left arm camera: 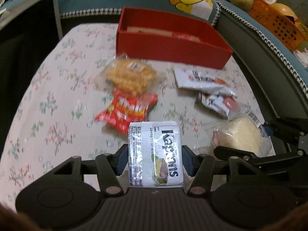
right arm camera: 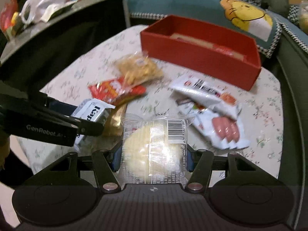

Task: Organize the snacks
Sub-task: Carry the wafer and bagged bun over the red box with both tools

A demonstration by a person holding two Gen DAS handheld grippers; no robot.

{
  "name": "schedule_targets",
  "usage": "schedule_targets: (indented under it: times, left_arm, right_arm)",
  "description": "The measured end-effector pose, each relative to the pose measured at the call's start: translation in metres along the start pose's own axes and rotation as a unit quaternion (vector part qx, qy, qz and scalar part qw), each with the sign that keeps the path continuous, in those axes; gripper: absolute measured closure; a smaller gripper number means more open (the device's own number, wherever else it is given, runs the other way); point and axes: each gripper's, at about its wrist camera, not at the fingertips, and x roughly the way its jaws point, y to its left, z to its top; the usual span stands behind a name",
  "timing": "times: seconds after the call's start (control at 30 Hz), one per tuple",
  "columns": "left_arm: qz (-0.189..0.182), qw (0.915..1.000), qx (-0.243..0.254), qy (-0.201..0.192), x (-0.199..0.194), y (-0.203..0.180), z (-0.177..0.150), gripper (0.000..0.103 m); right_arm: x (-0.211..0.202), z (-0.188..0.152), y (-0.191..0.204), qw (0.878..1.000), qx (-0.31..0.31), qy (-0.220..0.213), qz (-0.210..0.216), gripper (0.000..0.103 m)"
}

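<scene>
1. In the left wrist view, we see the silver wafer packet (left arm camera: 155,154) low in the centre of the frame, standing between the left gripper (left arm camera: 155,160) fingers (left arm camera: 123,158), which pinch its two edges, part-way closed.
2. In the right wrist view, our right gripper (right arm camera: 153,157) fingers (right arm camera: 116,158) clamp the clear-wrapped pale cake (right arm camera: 154,150), also low centre.
3. The wafer packet is flat, glossy foil; the cake wrapper is crinkly film with a barcode.
4. The red box (left arm camera: 173,46), rectangular and open-topped, sits in the upper middle on the floral-cloth bench (left arm camera: 48,105), with loose snack bags (left arm camera: 125,92) between it and the fingers.
</scene>
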Motion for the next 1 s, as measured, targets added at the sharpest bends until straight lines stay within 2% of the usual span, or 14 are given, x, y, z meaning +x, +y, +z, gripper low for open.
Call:
schedule_targets:
  times: [0.5, 1.0]
  left_arm:
    - [0.010, 0.9992, 0.018, -0.035, 0.011, -0.024, 0.062, 0.015]
    - [0.023, 0.9978, 0.022, -0.058, 0.026, -0.037, 0.108, 0.015]
  right_arm:
    - [-0.005, 0.041, -0.035, 0.997, 0.052, -0.060, -0.023, 0.037]
    - [-0.001, 0.071, -0.068, 0.991, 0.092, -0.089, -0.041, 0.037]
